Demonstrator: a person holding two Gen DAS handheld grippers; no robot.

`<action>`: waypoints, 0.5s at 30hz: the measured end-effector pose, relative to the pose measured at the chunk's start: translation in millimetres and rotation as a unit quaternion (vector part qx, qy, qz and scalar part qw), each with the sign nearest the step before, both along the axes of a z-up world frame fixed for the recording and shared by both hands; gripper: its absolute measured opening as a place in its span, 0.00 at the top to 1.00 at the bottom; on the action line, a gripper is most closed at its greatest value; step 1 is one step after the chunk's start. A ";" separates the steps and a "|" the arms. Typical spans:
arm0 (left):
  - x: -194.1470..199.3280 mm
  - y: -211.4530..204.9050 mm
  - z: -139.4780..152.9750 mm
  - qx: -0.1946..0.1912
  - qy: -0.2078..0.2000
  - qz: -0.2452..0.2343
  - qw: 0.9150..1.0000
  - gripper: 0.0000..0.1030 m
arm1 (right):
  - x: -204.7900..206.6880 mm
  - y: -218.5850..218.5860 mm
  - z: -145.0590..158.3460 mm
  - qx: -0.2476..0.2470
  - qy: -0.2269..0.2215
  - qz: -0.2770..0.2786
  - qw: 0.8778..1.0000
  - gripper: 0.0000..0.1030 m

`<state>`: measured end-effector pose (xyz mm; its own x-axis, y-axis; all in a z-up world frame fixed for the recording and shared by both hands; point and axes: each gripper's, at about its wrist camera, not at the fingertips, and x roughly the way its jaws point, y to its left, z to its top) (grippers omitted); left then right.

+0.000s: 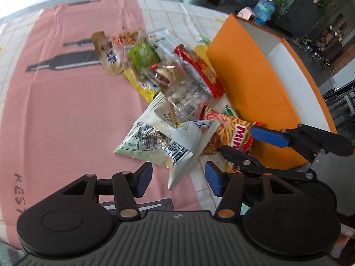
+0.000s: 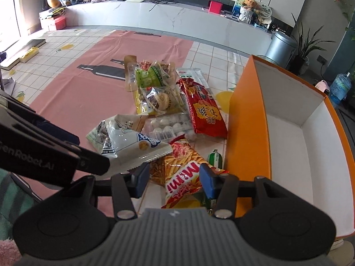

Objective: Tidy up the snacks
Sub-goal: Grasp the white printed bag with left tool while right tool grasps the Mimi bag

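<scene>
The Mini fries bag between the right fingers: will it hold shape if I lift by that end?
Probably not. The Mini fries bag is thin, crinkled film, so it should droop from the right gripper. It looks puffy and light. The glossy film may slip, and hard squeezing could crush the sticks.

— The white snack bag (image 2: 131, 148) slides under our left gripper (image 2: 93, 164), so we lose its near corner there.

— Beyond our left claw, the far packets (image 1: 124, 48) blur; we cannot read them. The orange box (image 2: 248, 119) is cut off right of our right claw.
</scene>
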<state>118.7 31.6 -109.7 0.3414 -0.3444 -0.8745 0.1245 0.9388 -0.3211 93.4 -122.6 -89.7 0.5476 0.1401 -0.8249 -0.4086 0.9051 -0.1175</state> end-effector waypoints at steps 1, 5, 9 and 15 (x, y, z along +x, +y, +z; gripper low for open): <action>2.3 0.2 -3.2 0.000 0.003 0.002 1.000 0.42 | 1.3 0.7 -3.0 -0.004 0.001 0.001 1.000 0.54; 6.6 1.1 -13.0 -0.010 0.002 0.011 1.000 0.72 | -0.6 3.0 -13.1 -0.018 -0.009 0.004 1.000 0.58; 2.7 -0.3 -9.7 0.012 0.004 -0.006 1.000 0.86 | 0.7 3.0 -19.0 -0.021 -0.005 -0.008 1.000 0.82; -4.4 20.0 1.7 0.056 0.031 -0.024 0.998 0.89 | 11.2 5.1 -16.0 0.072 0.080 -0.042 0.993 0.96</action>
